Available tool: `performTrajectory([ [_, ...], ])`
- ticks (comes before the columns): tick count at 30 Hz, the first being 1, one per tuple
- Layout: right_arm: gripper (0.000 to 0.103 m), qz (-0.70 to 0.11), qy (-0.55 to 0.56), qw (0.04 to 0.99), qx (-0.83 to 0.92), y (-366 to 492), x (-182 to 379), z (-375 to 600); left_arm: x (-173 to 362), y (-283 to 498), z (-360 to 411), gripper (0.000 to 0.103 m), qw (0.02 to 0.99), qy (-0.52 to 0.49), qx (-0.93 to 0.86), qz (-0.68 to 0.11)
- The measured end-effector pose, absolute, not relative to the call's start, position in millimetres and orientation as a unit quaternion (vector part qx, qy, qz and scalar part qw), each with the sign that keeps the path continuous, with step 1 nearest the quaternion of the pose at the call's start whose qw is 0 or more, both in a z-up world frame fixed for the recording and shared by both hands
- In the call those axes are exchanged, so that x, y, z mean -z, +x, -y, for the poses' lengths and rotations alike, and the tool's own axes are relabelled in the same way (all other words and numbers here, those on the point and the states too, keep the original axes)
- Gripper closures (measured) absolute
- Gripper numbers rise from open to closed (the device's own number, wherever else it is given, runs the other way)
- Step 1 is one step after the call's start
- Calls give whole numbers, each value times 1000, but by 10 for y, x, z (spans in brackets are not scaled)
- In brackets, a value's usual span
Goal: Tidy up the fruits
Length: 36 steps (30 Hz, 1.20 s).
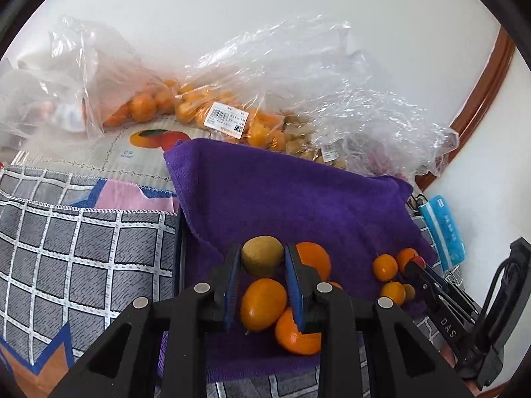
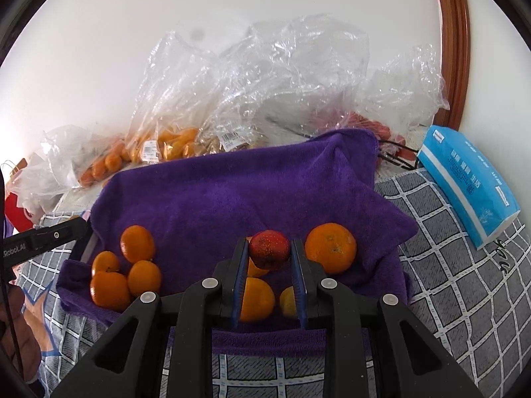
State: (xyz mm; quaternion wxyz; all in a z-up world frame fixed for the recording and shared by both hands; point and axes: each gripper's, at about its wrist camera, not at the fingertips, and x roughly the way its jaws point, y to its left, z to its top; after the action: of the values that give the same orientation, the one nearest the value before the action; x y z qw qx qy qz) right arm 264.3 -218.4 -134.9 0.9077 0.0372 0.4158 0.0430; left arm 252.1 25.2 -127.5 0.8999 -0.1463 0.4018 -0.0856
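My left gripper [image 1: 262, 258] is shut on a brown-green kiwi [image 1: 261, 256], held just above the purple towel [image 1: 298, 192]. Below it lie oranges [image 1: 262, 303] in a small pile. My right gripper [image 2: 269, 252] is shut on a small red fruit [image 2: 269, 248] over the same towel [image 2: 232, 192]. A large orange [image 2: 331, 248] lies right of it, more oranges [image 2: 257, 298] beneath it, and a group of several mandarins [image 2: 127, 272] at the left. The right gripper also shows in the left wrist view [image 1: 416, 263], next to small kumquats [image 1: 385, 267].
Clear plastic bags of oranges and kumquats [image 1: 205, 112] lie behind the towel against the white wall. A blue tissue pack [image 2: 468, 182] lies at the right. A grey checked cloth [image 1: 83, 248] covers the surface around the towel. A wooden frame [image 2: 453, 49] stands at the far right.
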Motion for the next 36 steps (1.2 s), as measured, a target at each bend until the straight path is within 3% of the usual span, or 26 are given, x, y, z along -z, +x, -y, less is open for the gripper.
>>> performTrajectory([
  [15,78,-424,25,905,-28,2688,1464,2129,1519,2618,-204,78,892,-138,83,-423],
  [19,70,-426,21,904,-23,2666,1443,2113,1497,2620,-181,77,888,-132,91,-431],
  [23,54,-417,15,909,-15,2621,1360,2099,1399,2539,-176,58,892,-120,92,-426],
  [28,38,-401,26,916,-3,2481,1115,2097,1194,2210,-184,43,907,-94,104,-398],
  [36,27,-387,35,922,9,2042,661,2056,922,1514,-229,24,928,-25,88,-361],
])
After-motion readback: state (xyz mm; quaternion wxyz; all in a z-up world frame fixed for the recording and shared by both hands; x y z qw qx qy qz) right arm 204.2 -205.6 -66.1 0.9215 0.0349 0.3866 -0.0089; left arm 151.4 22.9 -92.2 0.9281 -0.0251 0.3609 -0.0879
